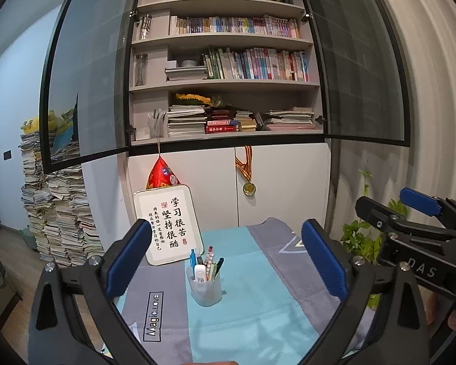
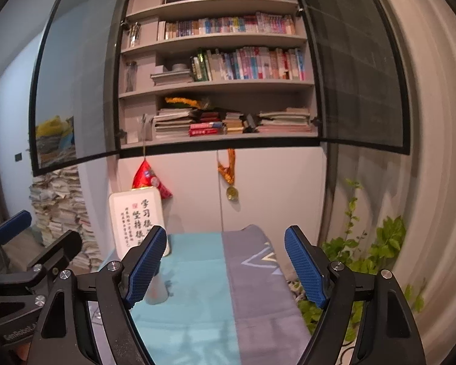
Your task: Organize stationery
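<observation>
A translucent pen cup (image 1: 204, 289) stands upright on the teal and grey cloth (image 1: 258, 304). It holds several pens and a white correction-tape-like item (image 1: 200, 272). My left gripper (image 1: 226, 261) is open and empty, raised above and in front of the cup. My right gripper (image 2: 226, 264) is open and empty; in its view the cup (image 2: 158, 292) is mostly hidden behind its left finger (image 2: 146, 269). The right gripper also shows at the right of the left wrist view (image 1: 416, 210).
A white framed calligraphy sign (image 1: 167, 225) leans against the white cabinet (image 1: 282, 188) at the back. Above is a bookshelf (image 1: 228, 70) with open glass doors. A tall stack of papers (image 1: 57, 206) stands at left, a green plant (image 2: 364, 252) at right.
</observation>
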`<state>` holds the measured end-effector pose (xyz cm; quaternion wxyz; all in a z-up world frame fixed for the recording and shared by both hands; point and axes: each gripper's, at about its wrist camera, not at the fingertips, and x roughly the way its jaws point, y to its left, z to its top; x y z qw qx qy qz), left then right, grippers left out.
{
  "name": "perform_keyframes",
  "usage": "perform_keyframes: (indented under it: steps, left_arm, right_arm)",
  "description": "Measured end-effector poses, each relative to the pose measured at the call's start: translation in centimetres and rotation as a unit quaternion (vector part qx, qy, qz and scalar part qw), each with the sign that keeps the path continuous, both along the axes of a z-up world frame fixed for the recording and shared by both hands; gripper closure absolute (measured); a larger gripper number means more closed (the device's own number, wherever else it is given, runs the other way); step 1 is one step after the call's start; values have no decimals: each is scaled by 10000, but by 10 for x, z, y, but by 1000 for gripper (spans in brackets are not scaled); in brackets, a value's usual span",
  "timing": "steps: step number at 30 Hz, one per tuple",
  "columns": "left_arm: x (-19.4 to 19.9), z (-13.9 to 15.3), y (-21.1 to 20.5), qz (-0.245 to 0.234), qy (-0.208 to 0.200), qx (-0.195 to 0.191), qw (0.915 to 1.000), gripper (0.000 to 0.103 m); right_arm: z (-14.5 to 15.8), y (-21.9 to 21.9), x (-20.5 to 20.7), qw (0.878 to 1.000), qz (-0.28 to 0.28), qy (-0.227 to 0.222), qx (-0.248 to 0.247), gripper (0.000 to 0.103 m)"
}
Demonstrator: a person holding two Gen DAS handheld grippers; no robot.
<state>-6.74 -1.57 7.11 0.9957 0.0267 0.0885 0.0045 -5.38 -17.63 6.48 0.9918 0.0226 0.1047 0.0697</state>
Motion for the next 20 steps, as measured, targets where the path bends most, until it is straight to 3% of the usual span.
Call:
perform_keyframes:
  steps: [20]
  left_arm:
    - [2, -1, -2, -25, 74, -17, 10000, 4]
  right_arm:
    - [-7, -1, 1, 10000, 25, 91, 20, 22]
